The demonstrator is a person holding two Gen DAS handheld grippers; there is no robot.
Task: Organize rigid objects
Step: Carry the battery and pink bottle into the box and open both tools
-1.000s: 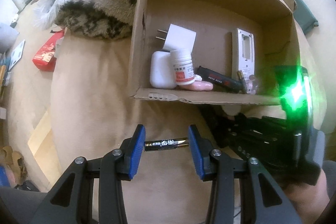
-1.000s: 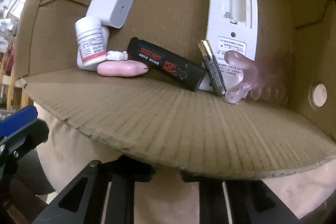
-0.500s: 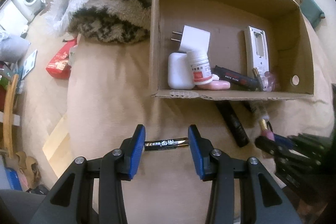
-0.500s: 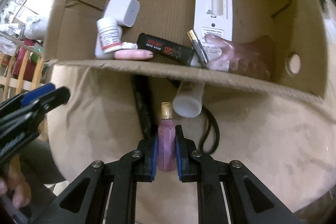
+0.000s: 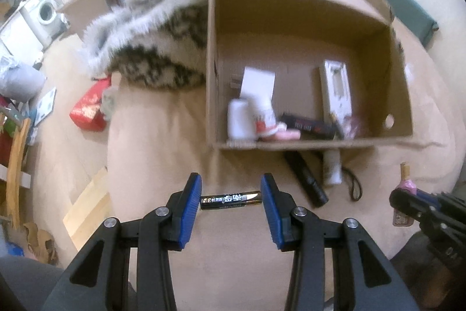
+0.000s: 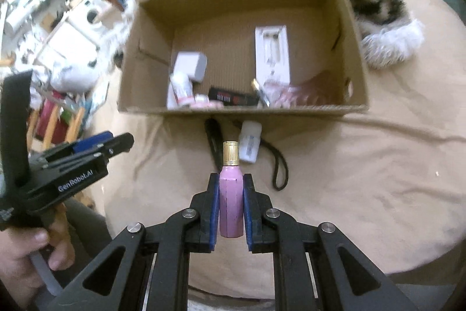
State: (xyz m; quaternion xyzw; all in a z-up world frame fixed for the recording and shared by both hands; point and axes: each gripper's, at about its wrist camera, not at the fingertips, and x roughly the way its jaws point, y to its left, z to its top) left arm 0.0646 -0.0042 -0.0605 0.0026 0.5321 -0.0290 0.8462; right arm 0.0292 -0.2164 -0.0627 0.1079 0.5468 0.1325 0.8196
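My left gripper is shut on a black and gold battery, held end to end above the beige cloth. My right gripper is shut on a pink bottle with a gold cap, held upright; it also shows in the left wrist view. The open cardboard box lies ahead and holds a white remote, a white charger, a pill bottle, a black case and other small items.
On the cloth in front of the box lie a black stick-shaped object, a white tube and a black cord loop. A furry blanket lies beside the box. A red packet lies on the floor.
Both grippers have pulled back from the box, which now looks smaller and farther away. My right gripper has lifted the pink bottle off the cloth. The battery stays in my left gripper.
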